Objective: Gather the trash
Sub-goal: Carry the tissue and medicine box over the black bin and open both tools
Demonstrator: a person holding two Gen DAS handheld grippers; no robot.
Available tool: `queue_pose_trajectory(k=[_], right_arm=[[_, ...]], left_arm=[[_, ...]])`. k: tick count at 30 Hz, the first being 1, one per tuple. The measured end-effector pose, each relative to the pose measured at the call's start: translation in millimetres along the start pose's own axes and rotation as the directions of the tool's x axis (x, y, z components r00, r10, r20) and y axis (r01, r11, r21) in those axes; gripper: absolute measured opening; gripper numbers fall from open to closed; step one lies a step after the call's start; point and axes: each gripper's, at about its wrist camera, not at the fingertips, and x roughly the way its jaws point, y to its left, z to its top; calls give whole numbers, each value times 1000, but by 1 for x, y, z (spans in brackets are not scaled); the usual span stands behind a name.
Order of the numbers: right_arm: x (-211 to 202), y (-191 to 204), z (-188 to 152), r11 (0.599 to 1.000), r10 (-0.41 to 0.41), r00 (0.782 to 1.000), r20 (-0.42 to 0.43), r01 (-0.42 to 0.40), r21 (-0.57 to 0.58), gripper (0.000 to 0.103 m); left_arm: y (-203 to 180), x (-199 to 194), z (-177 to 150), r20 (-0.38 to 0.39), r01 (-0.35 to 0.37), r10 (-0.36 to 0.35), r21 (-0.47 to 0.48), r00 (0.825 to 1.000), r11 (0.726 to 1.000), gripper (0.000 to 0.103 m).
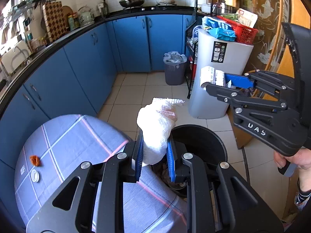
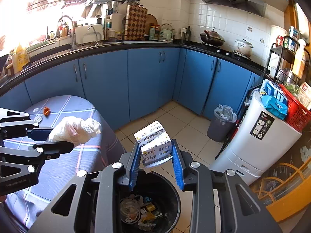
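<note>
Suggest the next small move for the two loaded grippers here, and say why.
Probably open the right hand-held gripper first: its printed carton already hangs above the black bin, which holds other trash. The left hand-held gripper, gripping a crumpled paper towel, seems nearer the bin's edge.

Table (image 2: pixel 81 155) covered in a blue-grey checked cloth with pale and pink lines. Lying on it, near its far edge: an orange scrap (image 2: pixel 46 110), a white cap (image 2: pixel 38 118) just beside it, and a small label (image 2: pixel 36 109). Tiled floor (image 2: pixel 180 120) beside the table carries a black bin (image 2: pixel 171 190) holding mixed litter, a grey lined bin (image 2: pixel 221 130) and a white appliance (image 2: pixel 252 143).
</note>
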Motion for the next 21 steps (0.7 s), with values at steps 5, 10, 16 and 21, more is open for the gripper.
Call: queue_pose_trajectory(k=[5, 10, 16, 21], right_arm=[[1, -9, -5, 999, 29, 999, -15, -28, 32, 31], [1, -17, -8, 995, 67, 997, -34, -64, 71, 69], [-2, -32, -9, 993, -17, 1000, -6, 17, 117, 75], [-1, -47, -13, 986, -61, 998, -16, 63, 151, 75]], left_arm=[[-8, -2, 6, 15, 4, -4, 18, 1000, 1000, 22], [-8, -1, 8, 13, 3, -3, 20, 1000, 1000, 22], [-13, 2, 12, 11, 6, -6, 26, 1000, 1000, 22], [-20, 2, 17, 16, 17, -18, 38, 1000, 999, 22]])
